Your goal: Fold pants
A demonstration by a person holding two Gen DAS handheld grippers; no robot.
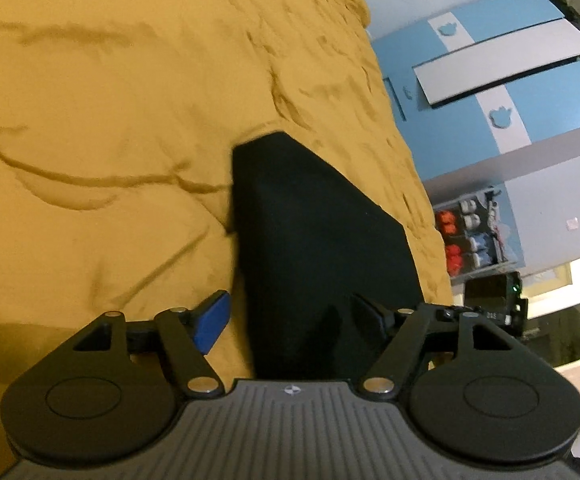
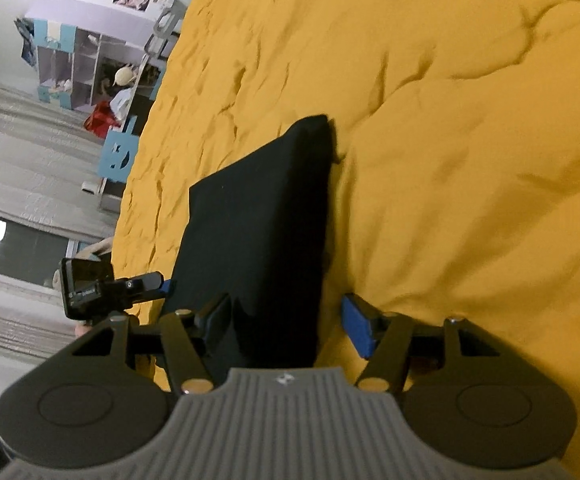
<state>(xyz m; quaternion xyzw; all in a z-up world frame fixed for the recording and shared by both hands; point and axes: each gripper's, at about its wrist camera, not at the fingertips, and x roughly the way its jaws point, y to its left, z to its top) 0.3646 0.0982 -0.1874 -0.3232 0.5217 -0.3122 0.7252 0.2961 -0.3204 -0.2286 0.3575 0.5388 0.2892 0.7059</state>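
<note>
The left gripper (image 1: 292, 320) is released, its 2 fingers straddling the near edge of the black pants (image 1: 310, 240). The right gripper (image 2: 288, 326) is likewise spread, 1 blue pad (image 2: 357, 330) resting just beside the pants (image 2: 258, 232). The pants lie folded into a compact rectangle on the yellow bedspread (image 1: 110, 120). The fabric appears soft, light and limp; grasp at the layered corners, pinching all layers together.
</note>
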